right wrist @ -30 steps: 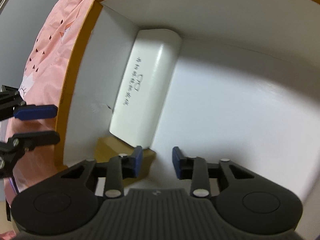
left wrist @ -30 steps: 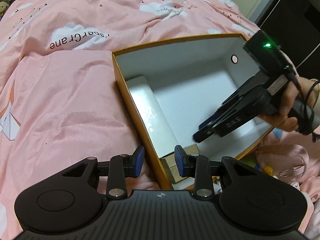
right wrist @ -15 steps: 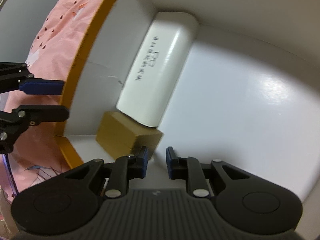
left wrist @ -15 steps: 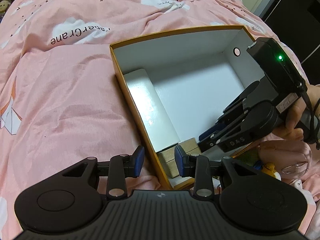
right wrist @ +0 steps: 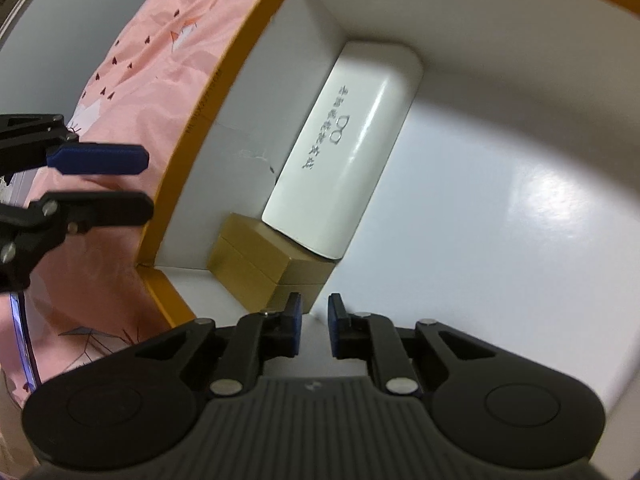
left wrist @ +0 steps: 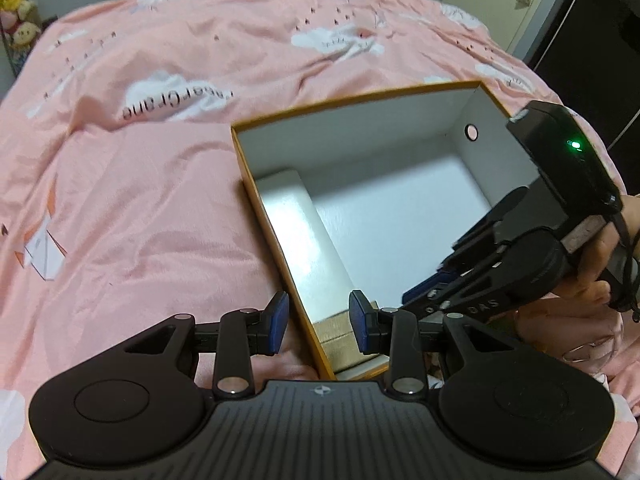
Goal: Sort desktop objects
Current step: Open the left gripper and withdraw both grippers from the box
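Right hand-held gripper now clenched empty, drawn back above box, left hand-held gripper unchanged, released

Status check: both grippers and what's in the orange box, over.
Right gripper shut, empty, above box floor. Left gripper part open, straddling orange box wall. White case and gold box inside. Nothing blocking.

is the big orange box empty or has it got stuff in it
Not empty: the orange box holds a white case along one wall and a small gold box in the corner.

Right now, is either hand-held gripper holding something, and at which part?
No. The right hand-held gripper is shut on nothing; the left hand-held gripper straddles the box wall without pressing it.
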A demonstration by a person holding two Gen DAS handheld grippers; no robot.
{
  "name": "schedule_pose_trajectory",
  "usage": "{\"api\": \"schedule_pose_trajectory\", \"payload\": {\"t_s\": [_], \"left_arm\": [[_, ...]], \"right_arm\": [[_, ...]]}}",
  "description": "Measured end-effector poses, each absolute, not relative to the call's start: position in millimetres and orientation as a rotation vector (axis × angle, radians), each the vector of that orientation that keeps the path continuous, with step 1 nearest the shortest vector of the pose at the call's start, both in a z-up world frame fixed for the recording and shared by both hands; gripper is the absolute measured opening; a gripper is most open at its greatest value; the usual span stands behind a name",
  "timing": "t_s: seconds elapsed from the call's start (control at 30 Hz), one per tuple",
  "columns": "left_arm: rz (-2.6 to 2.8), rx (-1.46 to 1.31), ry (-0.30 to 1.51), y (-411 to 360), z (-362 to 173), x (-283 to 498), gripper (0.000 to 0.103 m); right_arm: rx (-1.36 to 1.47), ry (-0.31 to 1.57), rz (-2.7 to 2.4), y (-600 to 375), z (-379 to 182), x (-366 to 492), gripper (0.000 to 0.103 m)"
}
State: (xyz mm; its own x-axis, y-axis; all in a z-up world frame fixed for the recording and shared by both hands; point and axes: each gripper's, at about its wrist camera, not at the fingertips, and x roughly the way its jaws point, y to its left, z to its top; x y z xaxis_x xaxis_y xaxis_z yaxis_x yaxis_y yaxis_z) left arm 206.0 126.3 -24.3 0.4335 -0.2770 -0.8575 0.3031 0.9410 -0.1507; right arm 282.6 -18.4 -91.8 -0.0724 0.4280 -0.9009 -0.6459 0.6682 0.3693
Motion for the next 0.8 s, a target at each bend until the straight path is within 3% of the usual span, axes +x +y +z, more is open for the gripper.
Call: {"api": "schedule_pose_trajectory", "payload": {"t_s": [0.3,0.6,0.73,0.8], "left_arm": [[-0.355,0.053,1.019,111,-6,185,0.037],[-0.317,0.062,0.99,86,6,149,0.037],[-0.246,0.054,0.976,69,5,132,0.037],[-0.231,0.058,0.965,56,1,120,0.037]], "right_arm": [[-0.222,1.126,0.866,-46,-59,251,0.017],[-0.207,0.994,0.872,-76,-32,222,0.018],[-0.2,0.945,0.867,-89,-23,204,0.036],[-0.182,0.937,0.869,-96,-21,196,0.036]]}}
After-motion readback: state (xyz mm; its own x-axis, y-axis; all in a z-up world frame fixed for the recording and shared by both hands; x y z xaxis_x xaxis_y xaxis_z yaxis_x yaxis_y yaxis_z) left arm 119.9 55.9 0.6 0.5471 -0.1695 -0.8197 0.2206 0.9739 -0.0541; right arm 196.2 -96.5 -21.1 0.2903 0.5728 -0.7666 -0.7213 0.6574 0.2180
